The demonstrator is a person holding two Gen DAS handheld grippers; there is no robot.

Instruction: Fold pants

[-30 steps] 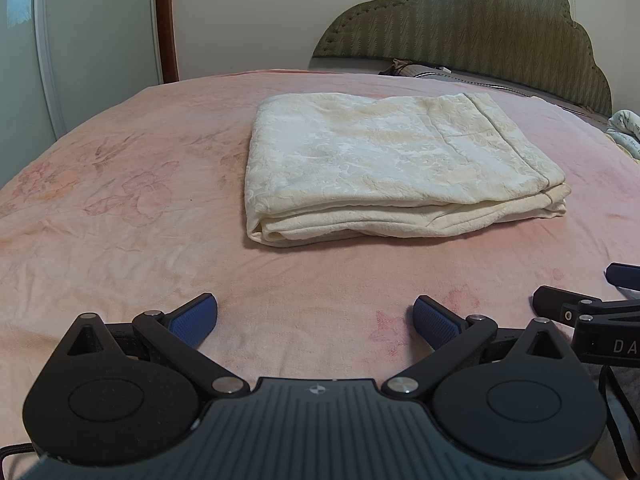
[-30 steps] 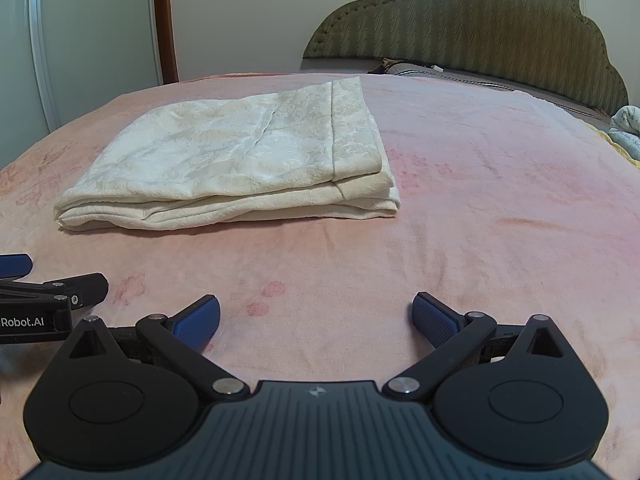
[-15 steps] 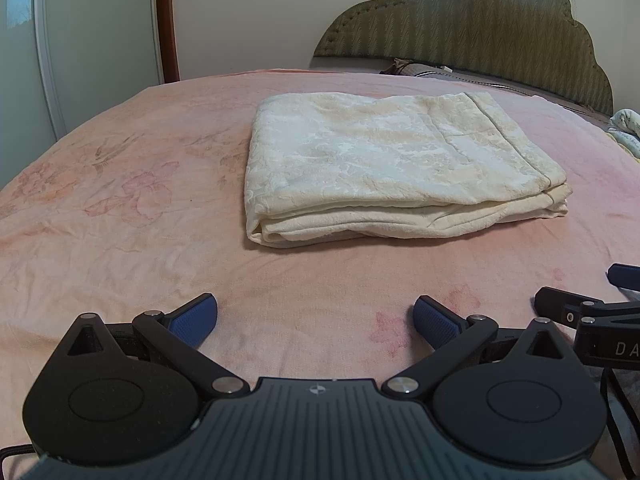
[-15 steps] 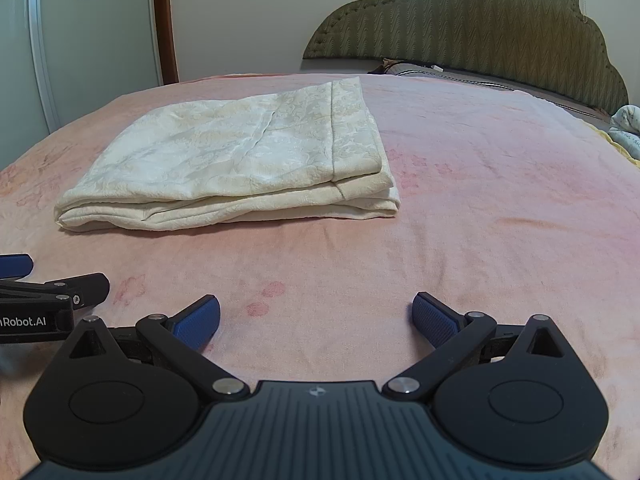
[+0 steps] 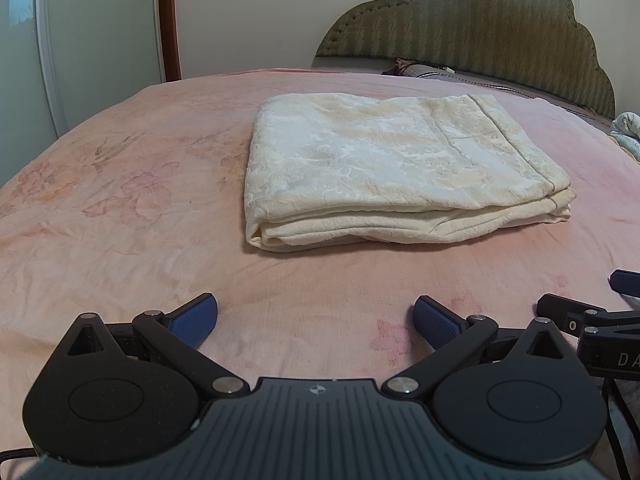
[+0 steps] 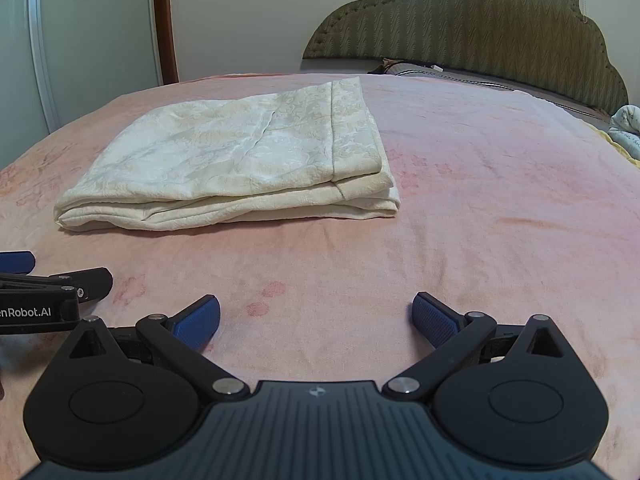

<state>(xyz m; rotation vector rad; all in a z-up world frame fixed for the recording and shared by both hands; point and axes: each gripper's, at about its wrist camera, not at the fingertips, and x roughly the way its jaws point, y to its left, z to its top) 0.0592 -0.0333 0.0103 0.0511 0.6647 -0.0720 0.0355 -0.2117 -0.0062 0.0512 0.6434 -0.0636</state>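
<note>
The cream patterned pants [image 5: 392,168] lie folded in a flat stack on the pink bed sheet [image 5: 120,208]; they also show in the right wrist view [image 6: 240,160], left of centre. My left gripper [image 5: 316,320] is open and empty, low over the sheet, well short of the stack's near edge. My right gripper [image 6: 316,318] is open and empty too, beside the left one and short of the stack. Each gripper shows at the edge of the other's view: the right one [image 5: 588,320], the left one [image 6: 52,292].
A green padded headboard [image 5: 480,28] stands at the far end with a pillow below it. A bundle of light cloth [image 6: 626,124] lies at the right edge. Wardrobe doors [image 6: 80,40] and a wooden post stand to the left.
</note>
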